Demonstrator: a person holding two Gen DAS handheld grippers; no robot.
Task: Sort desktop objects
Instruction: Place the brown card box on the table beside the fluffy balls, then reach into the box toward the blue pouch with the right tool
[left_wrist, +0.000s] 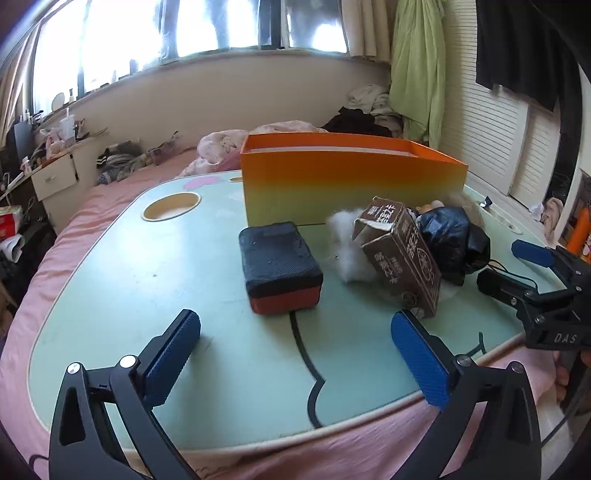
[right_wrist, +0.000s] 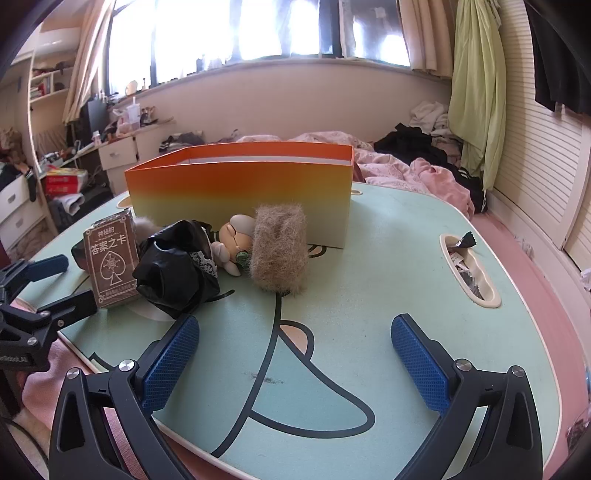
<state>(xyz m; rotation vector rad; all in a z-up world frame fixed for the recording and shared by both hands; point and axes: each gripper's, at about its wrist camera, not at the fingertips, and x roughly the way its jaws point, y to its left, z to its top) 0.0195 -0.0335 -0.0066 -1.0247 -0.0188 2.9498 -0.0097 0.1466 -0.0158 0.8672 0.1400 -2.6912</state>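
- On the pale green bench (left_wrist: 147, 280), just in front of the orange-to-yellow box (left_wrist: 347, 181), lies a black block with a red base (left_wrist: 280, 269), flat and apart from the other things.
- Just right of it sits a white fluffy tuft (left_wrist: 345, 243), touching a brown card box (left_wrist: 402, 254) that lies tilted on its side.
- From the right wrist view the card box (right_wrist: 110, 258) stands upright and its face reads "神秘的 答案之卡" above a spade emblem; smaller print at the bottom is too fine to read.
- Against the card box leans a crumpled black bag (right_wrist: 177, 269), and beside that lies a small doll (right_wrist: 236, 243), its head against a tan furry block (right_wrist: 279, 247) that stands close before the box wall.
- Left tongs (left_wrist: 295, 350) are spread wide with nothing between the blue pads (left_wrist: 171, 354); they hover over the near edge of the bench, short of the black block.
- Right tongs (right_wrist: 295, 354) are likewise wide open and empty, above the printed cartoon lines on the bench.
- Lettering "DAS" shows on the right tongs' body as seen from the left wrist.
- A round cup hole (left_wrist: 171, 206) sits at the far left of the bench, and an oblong slot (right_wrist: 469, 269) with small dark scraps at the right.
- Around the bench spreads a pink bed (left_wrist: 74, 229) with heaped clothes.
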